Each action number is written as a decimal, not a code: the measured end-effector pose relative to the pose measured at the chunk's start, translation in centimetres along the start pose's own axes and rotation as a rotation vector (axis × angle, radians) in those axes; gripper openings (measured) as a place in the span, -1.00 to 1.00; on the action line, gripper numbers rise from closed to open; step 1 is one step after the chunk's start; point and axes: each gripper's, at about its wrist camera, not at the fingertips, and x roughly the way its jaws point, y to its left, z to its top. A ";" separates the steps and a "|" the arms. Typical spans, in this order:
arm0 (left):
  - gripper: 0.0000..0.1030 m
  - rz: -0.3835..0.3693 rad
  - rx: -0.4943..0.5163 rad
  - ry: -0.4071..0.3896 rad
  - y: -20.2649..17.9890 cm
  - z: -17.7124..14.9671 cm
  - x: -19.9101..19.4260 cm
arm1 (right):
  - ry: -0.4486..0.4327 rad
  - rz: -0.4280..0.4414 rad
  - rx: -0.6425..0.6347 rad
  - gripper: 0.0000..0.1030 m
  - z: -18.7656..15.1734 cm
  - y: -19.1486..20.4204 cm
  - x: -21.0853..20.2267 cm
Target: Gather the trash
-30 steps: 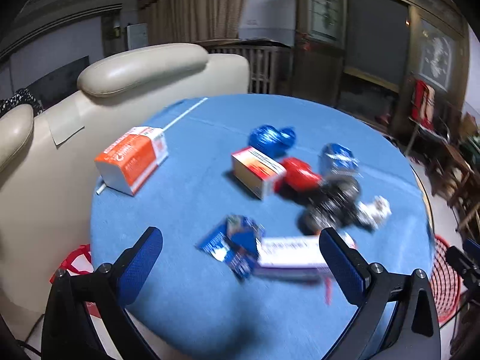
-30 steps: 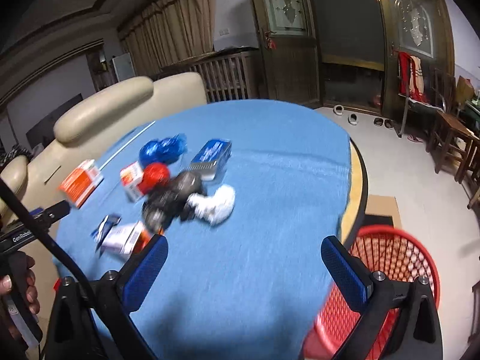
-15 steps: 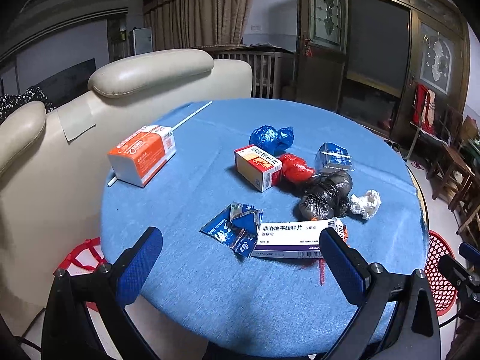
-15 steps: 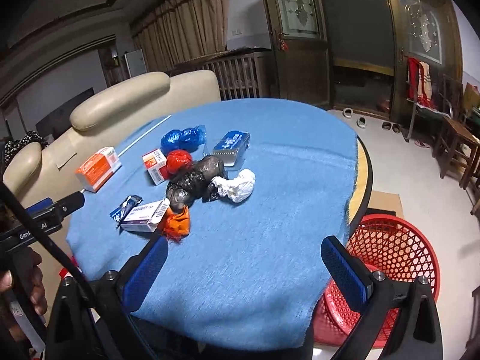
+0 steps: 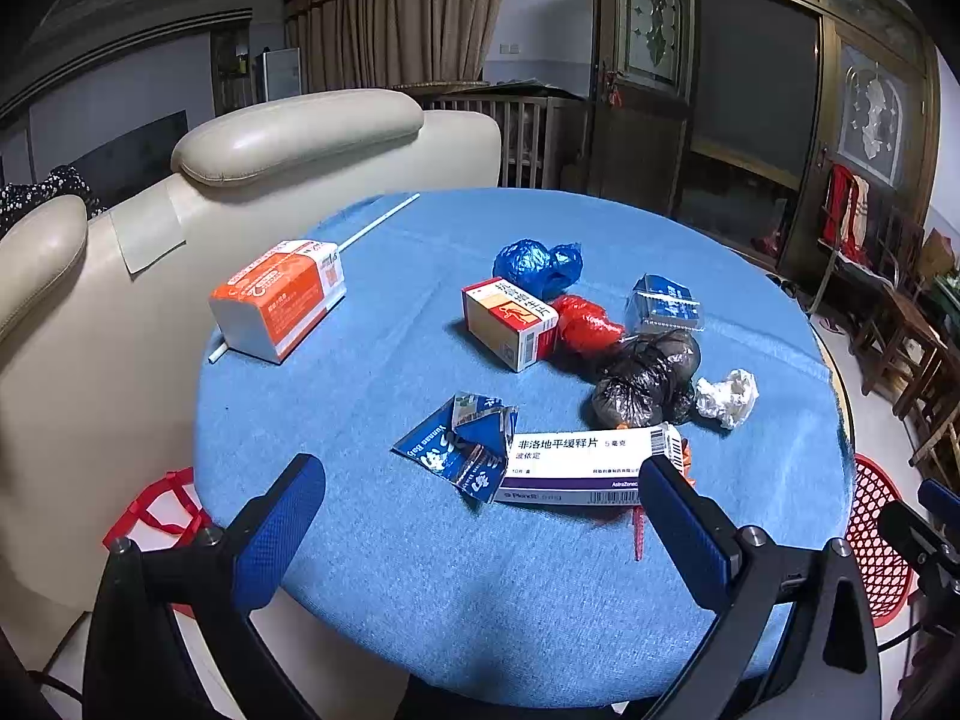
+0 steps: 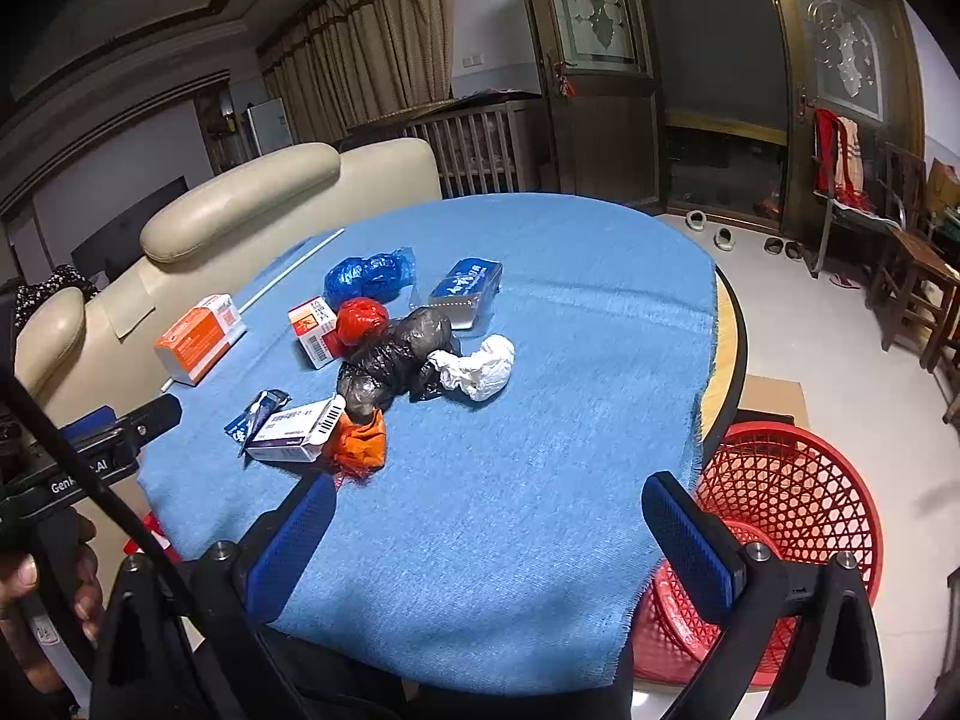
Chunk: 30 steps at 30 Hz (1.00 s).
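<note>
A pile of trash lies on the round table's blue cloth (image 5: 420, 588): a white medicine box (image 5: 591, 462), a torn blue wrapper (image 5: 465, 444), a black bag (image 5: 651, 378), white crumpled paper (image 5: 726, 396), a red bag (image 5: 585, 324), a blue bag (image 5: 537, 267), a small orange-and-white box (image 5: 510, 321) and a blue packet (image 5: 663, 303). My left gripper (image 5: 478, 468) hangs open at the near edge, just short of the medicine box. My right gripper (image 6: 487, 483) is open over bare cloth, with an orange wad (image 6: 360, 441) ahead to its left. A red mesh basket (image 6: 792, 498) stands on the floor at the right.
An orange tissue pack (image 5: 279, 297) and a thin white stick (image 5: 378, 219) lie at the table's left. A cream sofa (image 5: 288, 132) stands behind the table. Wooden chairs (image 6: 912, 276) stand far right. A hand (image 6: 36, 600) holds the left gripper's handle.
Both views have steadied and lost their blur. The right gripper has swung left and back, so the pile sits nearer the middle of its view. Both grippers stay open and empty.
</note>
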 end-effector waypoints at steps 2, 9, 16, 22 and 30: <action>1.00 0.001 0.002 0.003 -0.1 -0.1 0.0 | 0.002 -0.003 0.002 1.00 -0.1 -0.1 0.1; 1.00 0.001 0.011 0.014 -0.4 -0.4 0.2 | 0.005 -0.008 0.006 1.00 -0.3 -0.2 0.2; 1.00 0.002 0.013 0.021 -0.6 -0.6 0.3 | 0.007 -0.007 0.010 1.00 -0.4 -0.3 0.3; 1.00 0.001 0.017 0.028 -0.7 -0.8 0.5 | 0.017 -0.007 0.018 1.00 -0.6 -0.5 0.5; 1.00 -0.003 0.024 0.033 -0.9 -0.9 0.5 | 0.018 -0.006 0.021 1.00 -0.7 -0.5 0.6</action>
